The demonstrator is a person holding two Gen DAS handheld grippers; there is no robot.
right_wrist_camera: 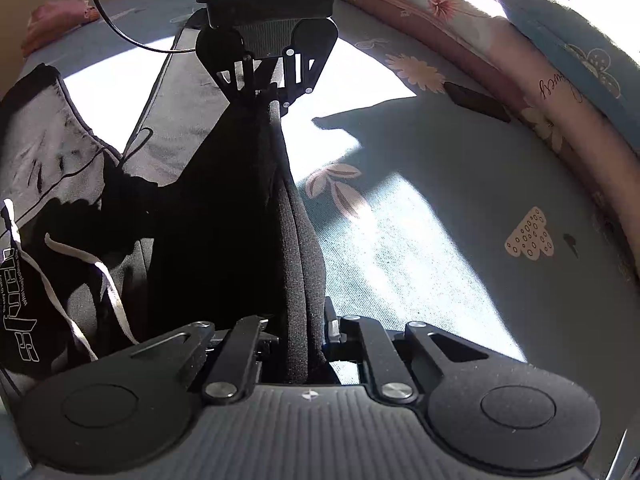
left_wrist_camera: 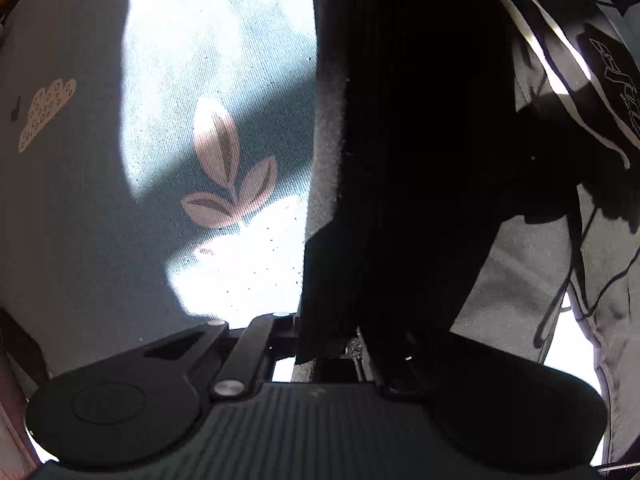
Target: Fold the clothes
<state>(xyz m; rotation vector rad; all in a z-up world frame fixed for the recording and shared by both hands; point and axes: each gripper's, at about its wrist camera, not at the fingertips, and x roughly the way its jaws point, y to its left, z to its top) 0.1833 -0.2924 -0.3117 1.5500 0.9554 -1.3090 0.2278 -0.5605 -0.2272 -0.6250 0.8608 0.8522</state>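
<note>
The black knit garment (right_wrist_camera: 224, 216) hangs stretched between the two claws above the bed (right_wrist_camera: 440, 208), over the light blue bedsheet printed with leaves and flowers.

Right claw (right_wrist_camera: 304, 344): clenched on one end of the black knit garment. The fabric is bunched into a thick roll that passes between the jaws at the bottom of the right wrist view.

Left claw (right_wrist_camera: 264, 96): seen from the right wrist view, it points down with its jaws drawn together on the far end of the same garment. In the left wrist view, ribbed black fabric (left_wrist_camera: 400, 160) fills the space ahead of the jaws and hides the fingertips.

A second garment (right_wrist_camera: 60, 168), grey and black with white drawcords (right_wrist_camera: 112, 288) and white lettering, lies on the bed beside the suspended one, toward the left side of the right wrist view.

A small dark flat object (right_wrist_camera: 476, 102) lies on the sheet near the far edge of the bed, just beside a pink floral quilt (right_wrist_camera: 532, 92) rolled along that edge. A blue pillow (right_wrist_camera: 560, 36) rests behind the quilt. Strong sunlight falls in patches across the sheet.
</note>
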